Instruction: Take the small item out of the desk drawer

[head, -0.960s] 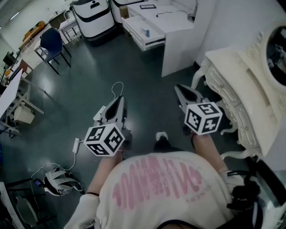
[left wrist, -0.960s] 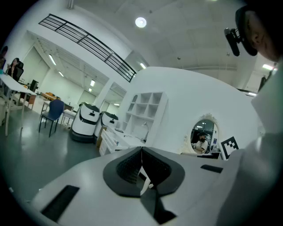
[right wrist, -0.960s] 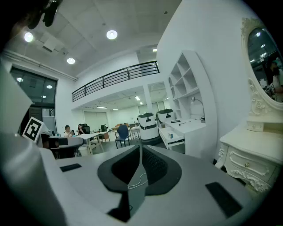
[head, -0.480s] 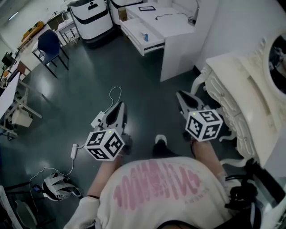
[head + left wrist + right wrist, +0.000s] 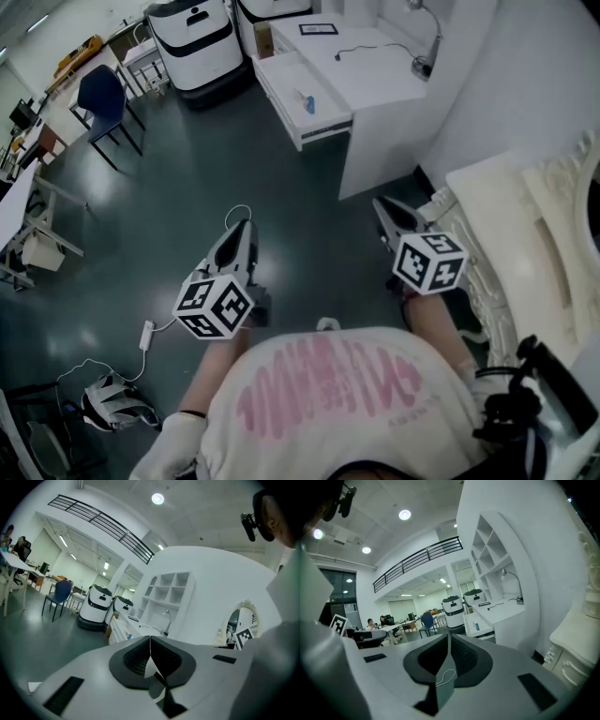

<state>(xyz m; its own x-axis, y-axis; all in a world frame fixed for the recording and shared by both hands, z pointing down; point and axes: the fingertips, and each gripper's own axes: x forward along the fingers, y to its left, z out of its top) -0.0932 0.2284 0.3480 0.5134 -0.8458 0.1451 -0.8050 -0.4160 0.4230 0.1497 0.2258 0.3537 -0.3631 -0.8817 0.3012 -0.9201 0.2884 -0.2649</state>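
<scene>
Head view, far left: a blue chair (image 5: 101, 92) stands on the dark floor, well away from the work. Next comes the left gripper (image 5: 241, 228), held at waist height over bare floor; in the left gripper view its jaws are clenched together with nothing between them. Above and further right stands the white desk (image 5: 380, 80), its drawer (image 5: 281, 92) pulled out, and a small blue item (image 5: 309, 101) lies inside near the front. The right gripper (image 5: 382, 206) hangs beside an ornate white dresser (image 5: 525, 234), jaws likewise pressed tight and empty. Both grippers are well apart from the desk. Judging by this, the drawer is already open, but the pick itself has not begun: the approach, the opening of a jaw, the grasp and the lift out all remain.
</scene>
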